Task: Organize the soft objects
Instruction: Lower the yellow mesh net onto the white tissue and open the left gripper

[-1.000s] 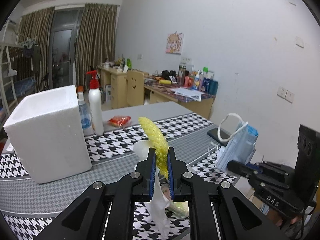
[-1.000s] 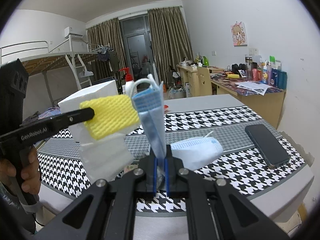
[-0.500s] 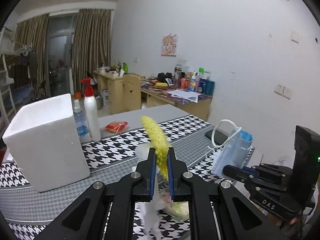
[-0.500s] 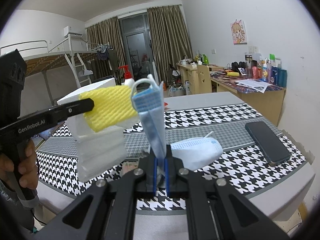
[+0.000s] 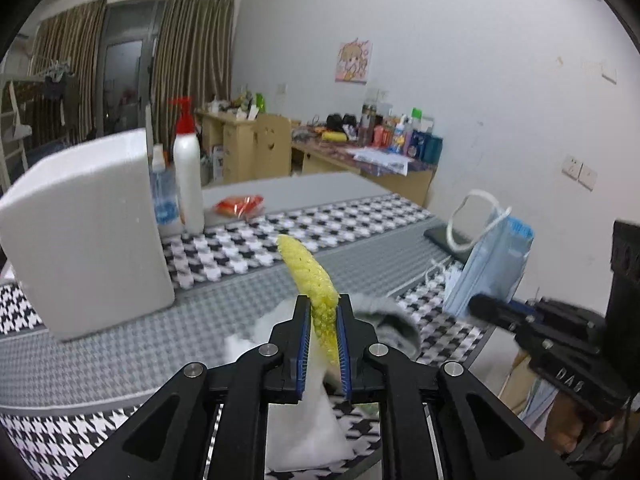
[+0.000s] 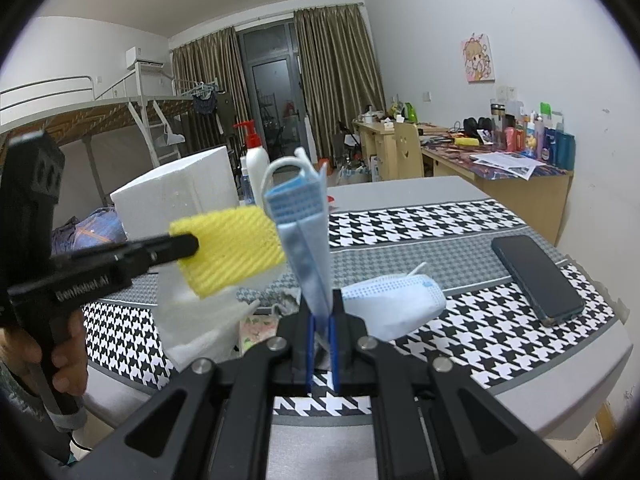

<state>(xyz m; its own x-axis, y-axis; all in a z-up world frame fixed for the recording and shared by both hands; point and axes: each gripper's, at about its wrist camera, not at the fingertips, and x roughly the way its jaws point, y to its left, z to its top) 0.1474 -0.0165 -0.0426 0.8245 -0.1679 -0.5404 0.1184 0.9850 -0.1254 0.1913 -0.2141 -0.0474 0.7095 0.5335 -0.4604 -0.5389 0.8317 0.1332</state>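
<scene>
While the left gripper: (image 5: 323,314) held out over the desk, its fingers were opening, with the yellow sponge cloth between them.
Yellow sponge cloth: (image 5: 310,276) it stood up between the blue pads of the left fingers, one end poking out past the tips. In the right wrist view it showed as a flat yellow sheet (image 6: 232,248) at the tip of the left gripper (image 6: 182,245).
White soft sheet: (image 5: 308,428) it hung down under the yellow cloth, low over the desk.
Right gripper: (image 6: 321,314) its fingers were pressed tight on a stack of blue face masks.
Blue face masks: (image 6: 306,236) the stack stood up from the right fingers, with white ear loops at the top. From the left wrist view the stack (image 5: 490,268) was up in the air, off to the right, at the tip of the right gripper (image 5: 478,306).
Loose face mask: (image 6: 394,304) it lay crumpled on the desk, just past the right fingers.
Grey sock: (image 5: 390,320) it lay on the desk, just beside the left fingers.
Desk: (image 6: 420,220) it had a black-and-white checked cover with grey bands.
Phone: (image 6: 536,278) it lay flat on the desk, well to the right of the masks.
White foam box: (image 5: 86,232) it stood on the left part of the desk.
White pump bottle: (image 5: 188,184) it stood just beside the foam box, with a red top.
Hand: (image 6: 66,354) it held the handle of the left gripper.
</scene>
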